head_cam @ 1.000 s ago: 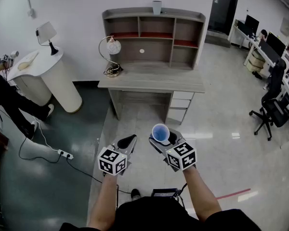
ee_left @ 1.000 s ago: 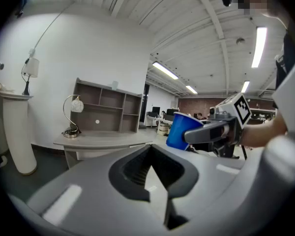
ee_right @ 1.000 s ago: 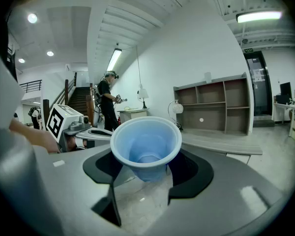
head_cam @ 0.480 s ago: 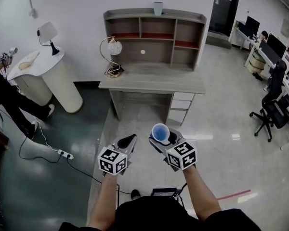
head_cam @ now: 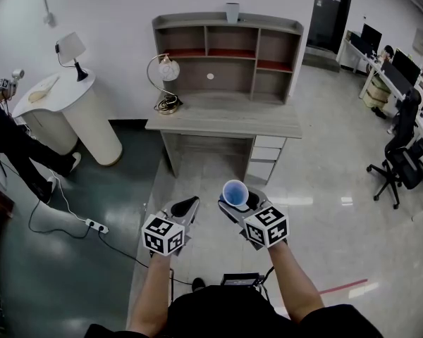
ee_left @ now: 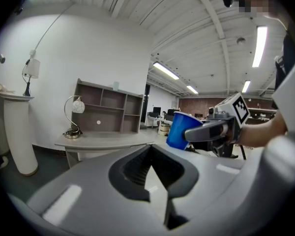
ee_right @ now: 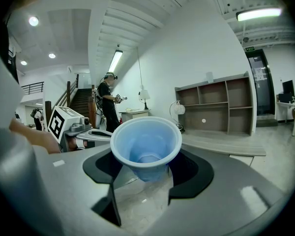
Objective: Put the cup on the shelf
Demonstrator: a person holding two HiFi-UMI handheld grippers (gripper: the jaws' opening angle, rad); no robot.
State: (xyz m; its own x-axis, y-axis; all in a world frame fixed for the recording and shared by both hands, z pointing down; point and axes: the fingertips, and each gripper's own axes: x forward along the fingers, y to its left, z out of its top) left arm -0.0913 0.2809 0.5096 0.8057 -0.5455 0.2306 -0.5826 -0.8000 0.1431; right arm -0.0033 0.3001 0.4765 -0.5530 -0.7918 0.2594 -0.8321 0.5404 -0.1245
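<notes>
holding a blue cup [ee_right: 146, 144] in the right gripper [ee_right: 146, 173], jaws spread moderately and pressed on the lower wall, mouth up, nothing inside. just beside it to the left, the left gripper [ee_left: 155, 176] with jaws drawn together and nothing between. both carried low over bare floor, side by side, not touching.

well ahead of both grippers, and apart from them: a desk [head_cam: 225, 118], and on its back edge the shelf [head_cam: 228, 55], its open compartments looking mostly free. on top of the shelf, a pale vessel [head_cam: 232, 11], too small to say whether another cup. ahead and slightly left of the left gripper, a lamp [head_cam: 166, 69] on the desk. farther left, a round white stand [head_cam: 70, 111] with a second lamp [head_cam: 69, 48]. far to the right of the right gripper, an office chair [head_cam: 398, 164].

judged progress: pickup done, cup secured and upright. left to do, as far as can be judged: closing the gap to the desk, raising the cup to a compartment, setting it down level, letting go. roughly early-to-middle of the task.

counted: two grippers, one blue cup, one pale vessel, one shelf, one desk, two lamps, one stand, one chair clearly seen.
</notes>
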